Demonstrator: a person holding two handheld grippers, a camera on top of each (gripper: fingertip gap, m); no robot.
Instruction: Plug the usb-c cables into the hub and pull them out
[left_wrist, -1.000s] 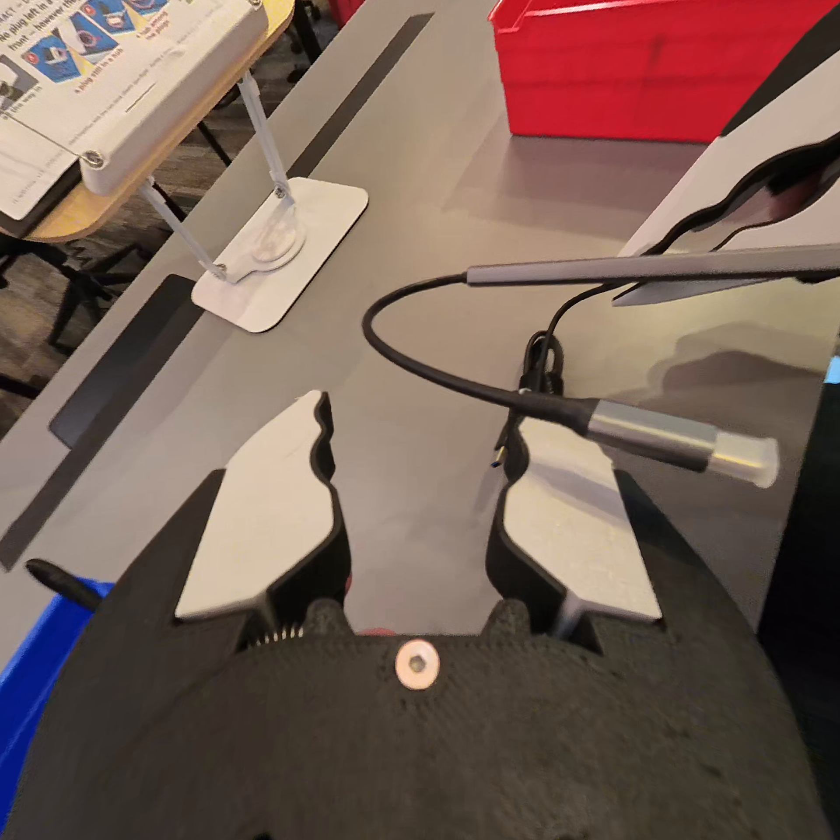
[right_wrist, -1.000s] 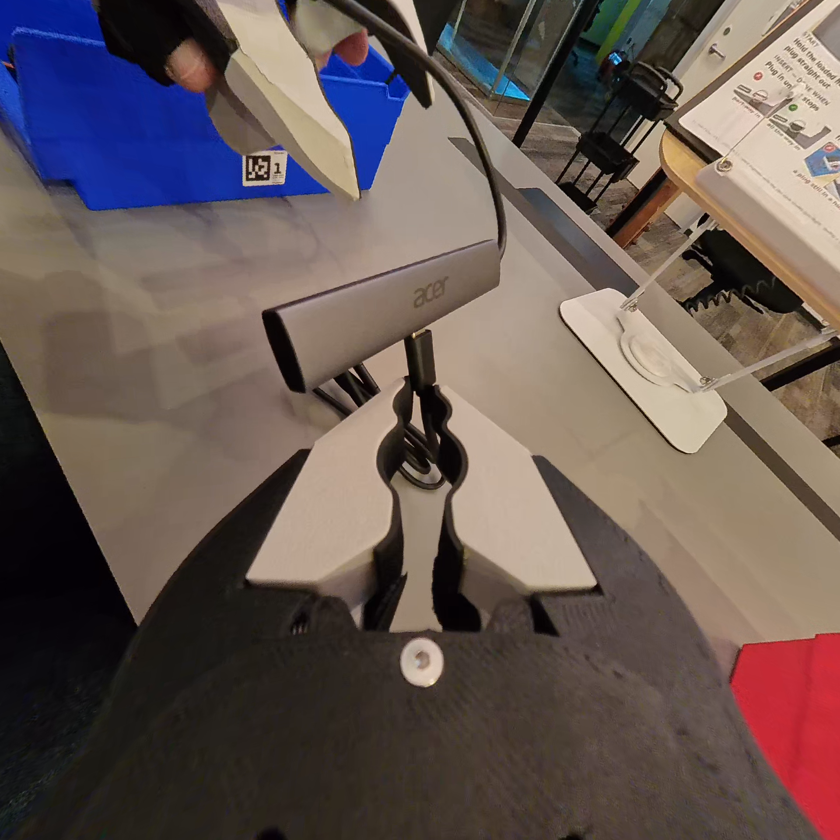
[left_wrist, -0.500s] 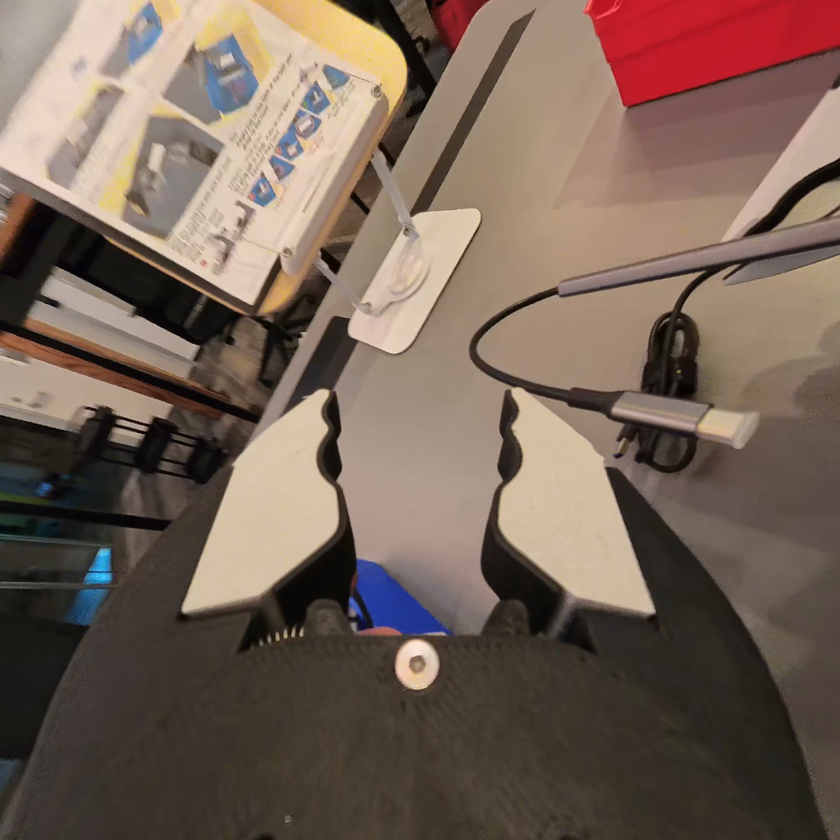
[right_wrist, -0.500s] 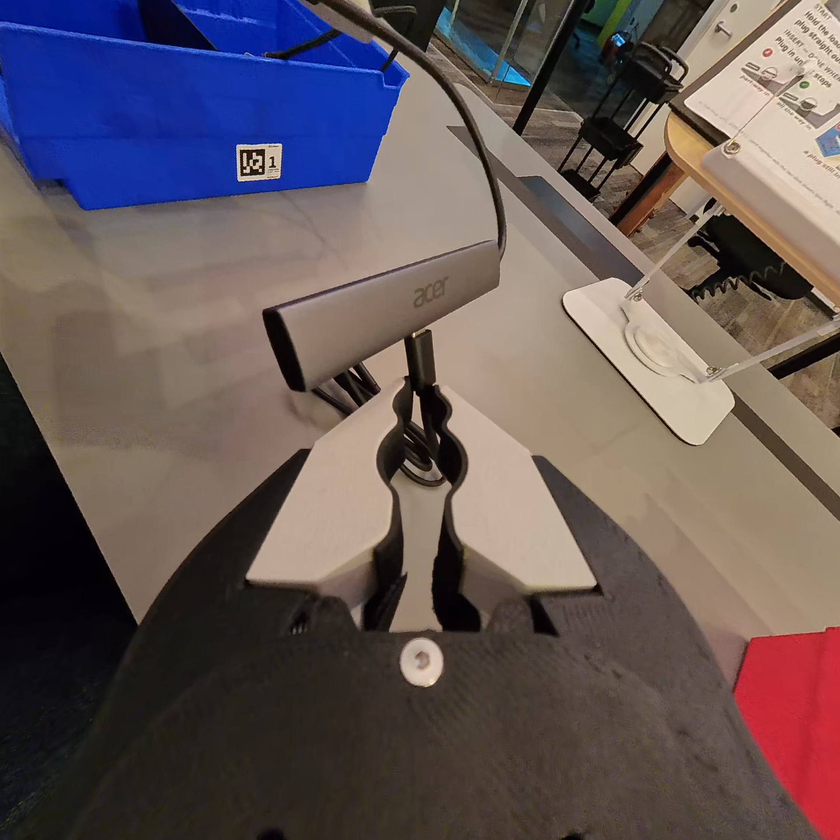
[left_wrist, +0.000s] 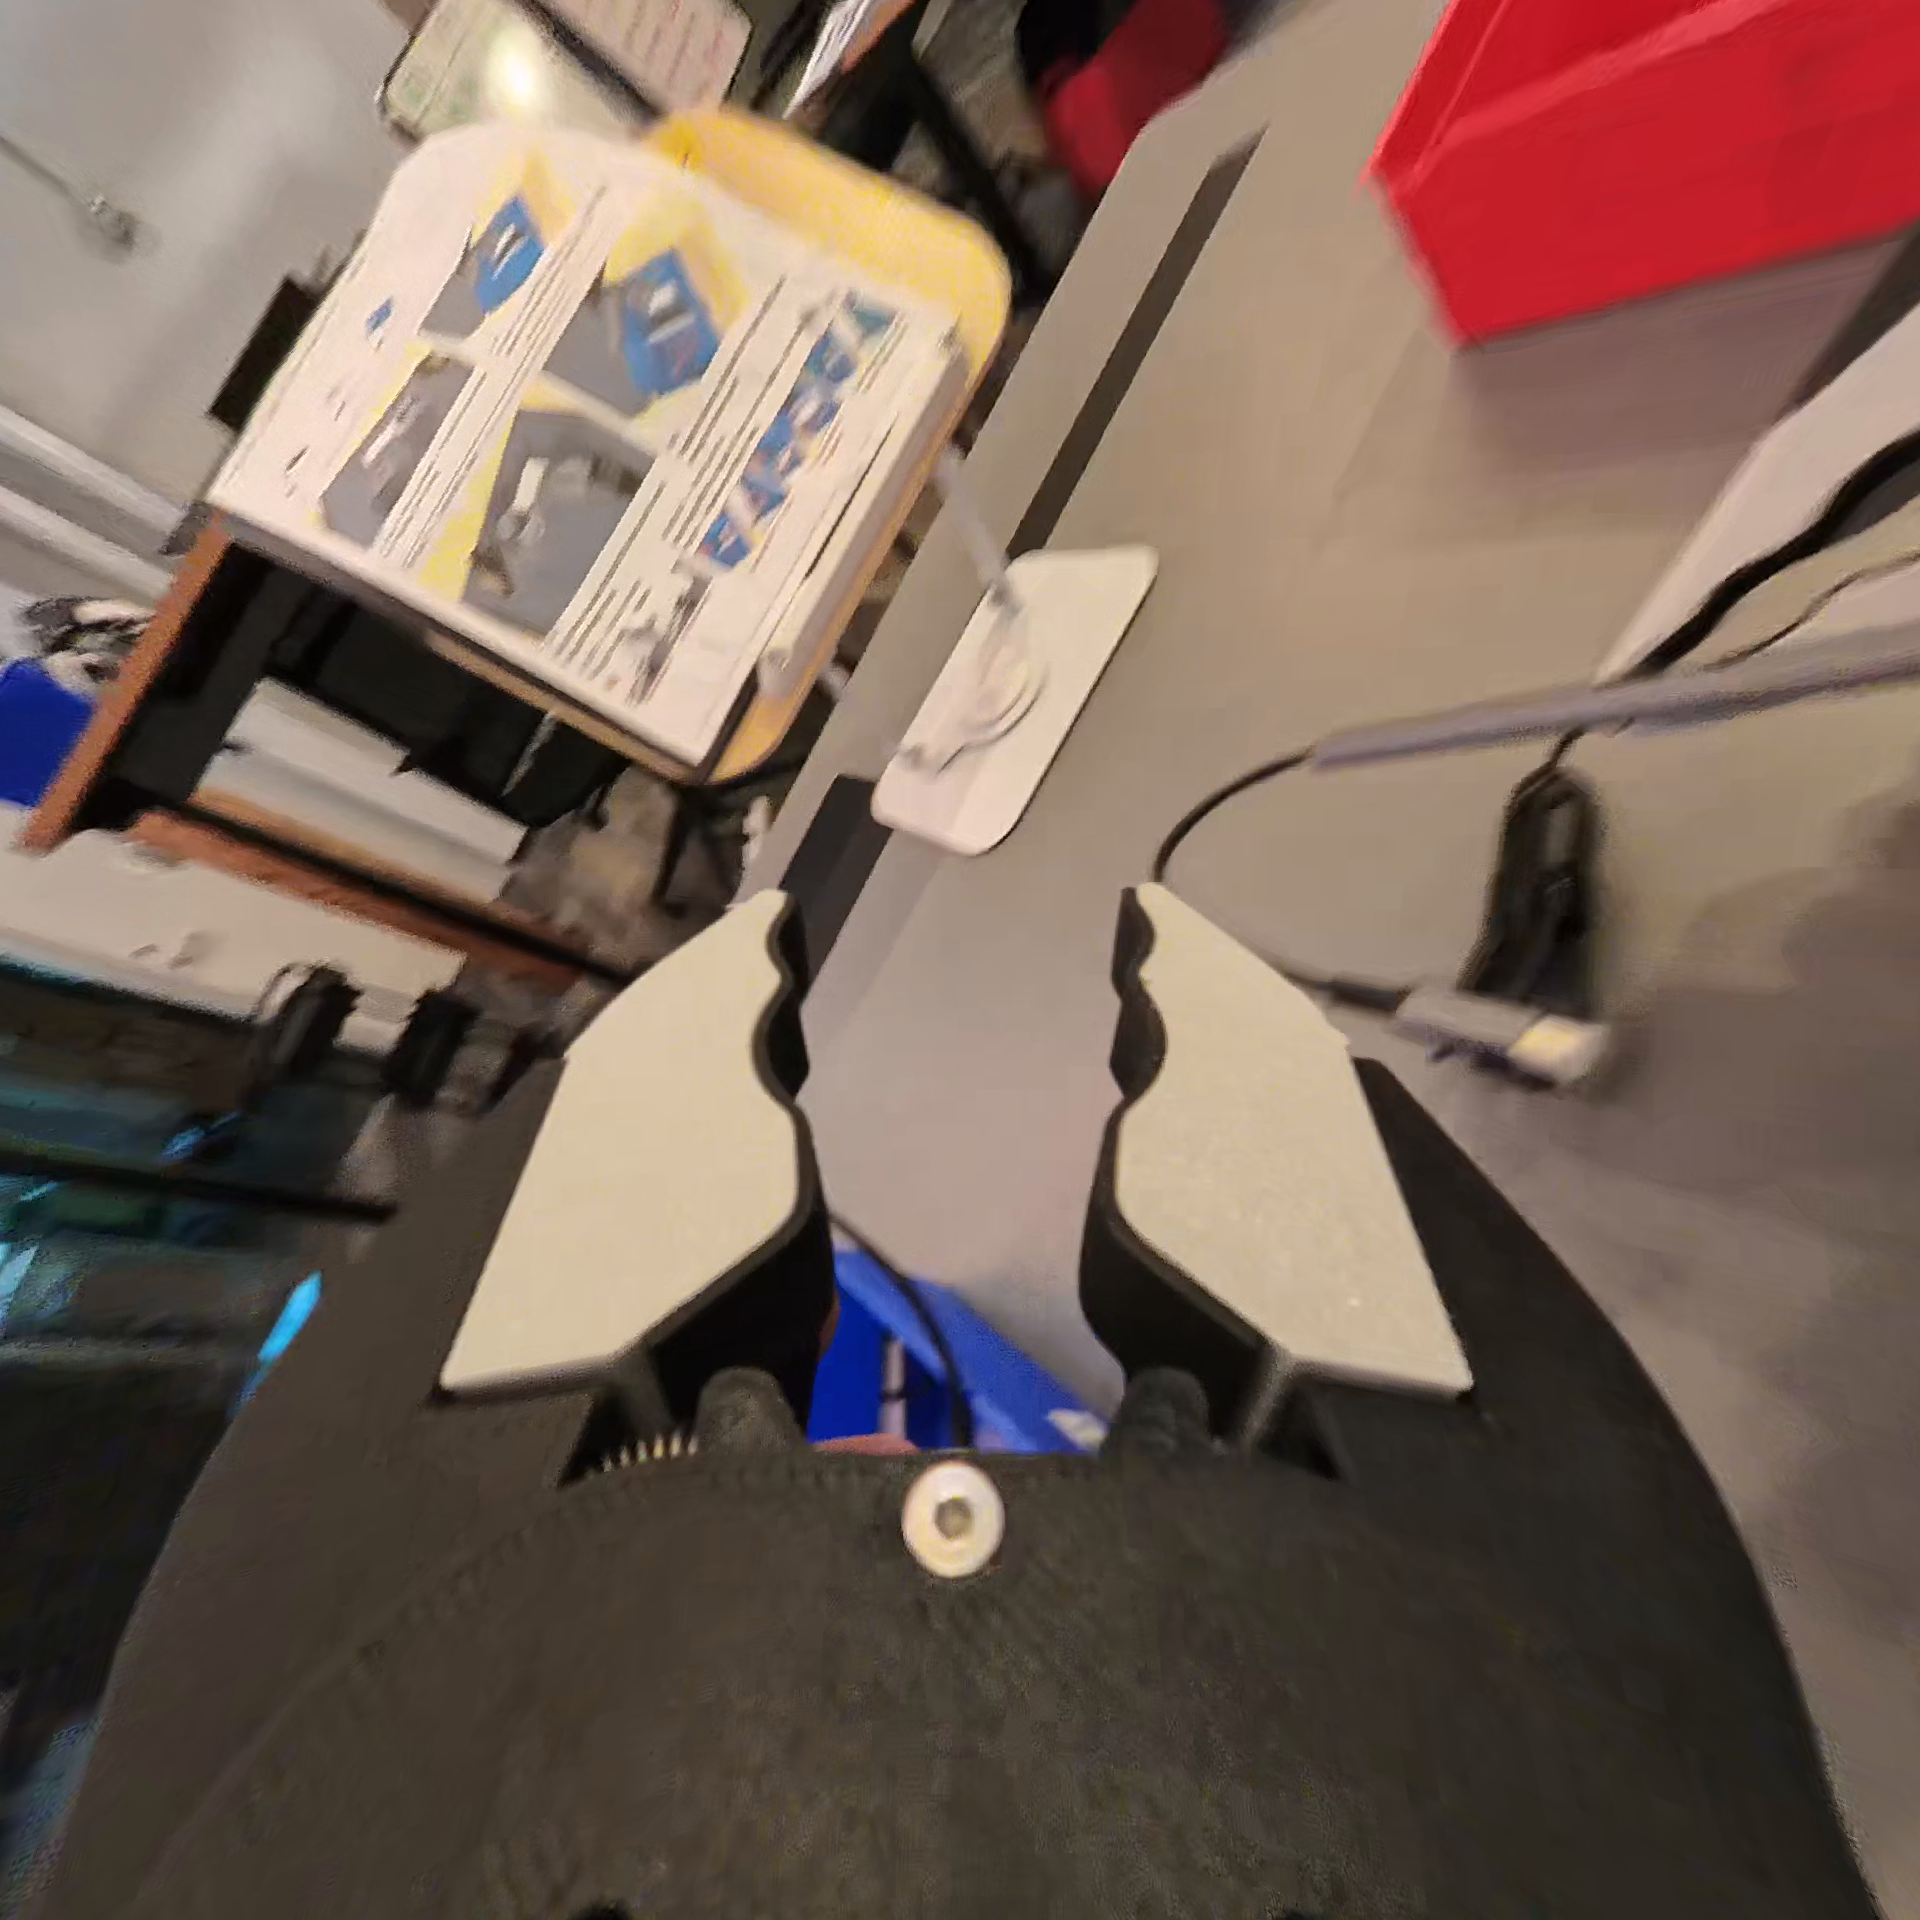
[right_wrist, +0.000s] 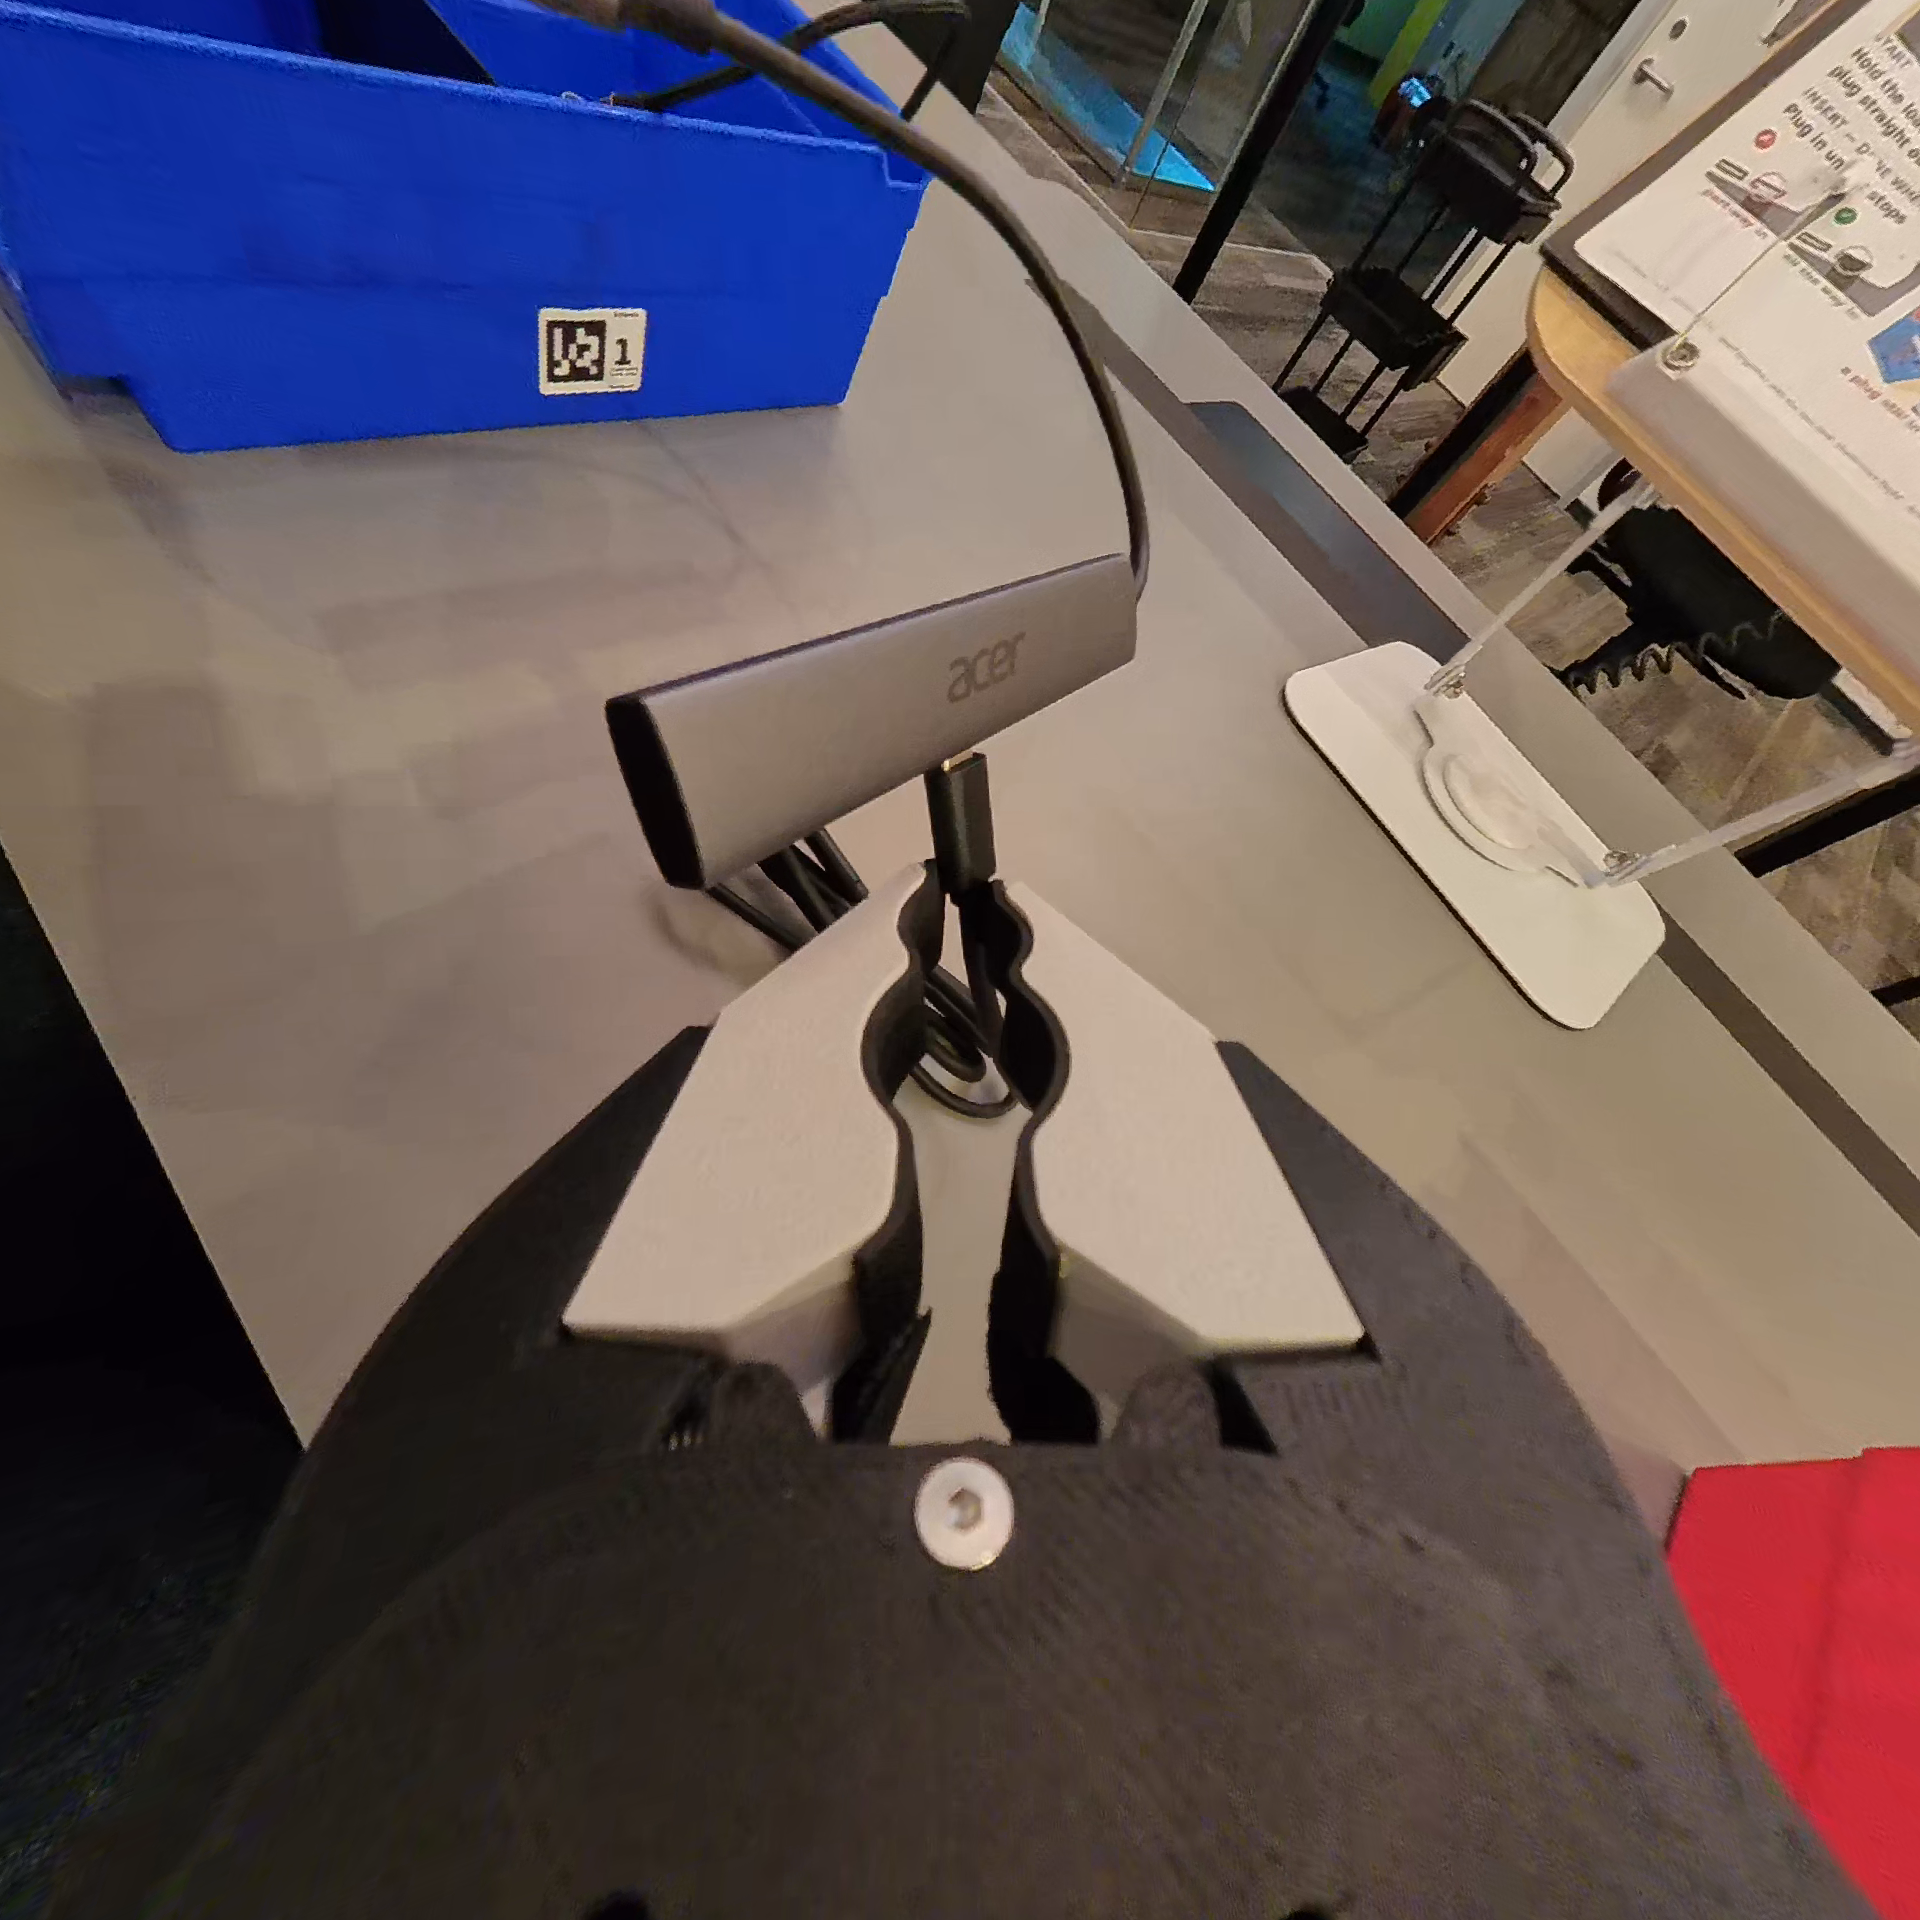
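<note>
A lab or test workspace is showing itself here, more office than home. A long grey table (right_wrist: 436, 582) is filling the middle of the right wrist view, with a blue bin (right_wrist: 312, 239) bearing a square code tag sitting at upper left and a red bin (left_wrist: 1662, 156) lying at upper right of the left wrist view. An instruction sheet (left_wrist: 582, 416) is standing on a clear stand (right_wrist: 1475, 821) at the table's edge, with glass partitions and carpet lying behind.

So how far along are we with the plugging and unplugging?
Done, it looks: one black usb-c cable sits plugged into the grey hub. In hand: the right claw is shut on that cable's plug, holding the hub above the table. The left claw is open and empty. Left: pulling this plug out. Whether other cables remain, I cannot tell.
</note>
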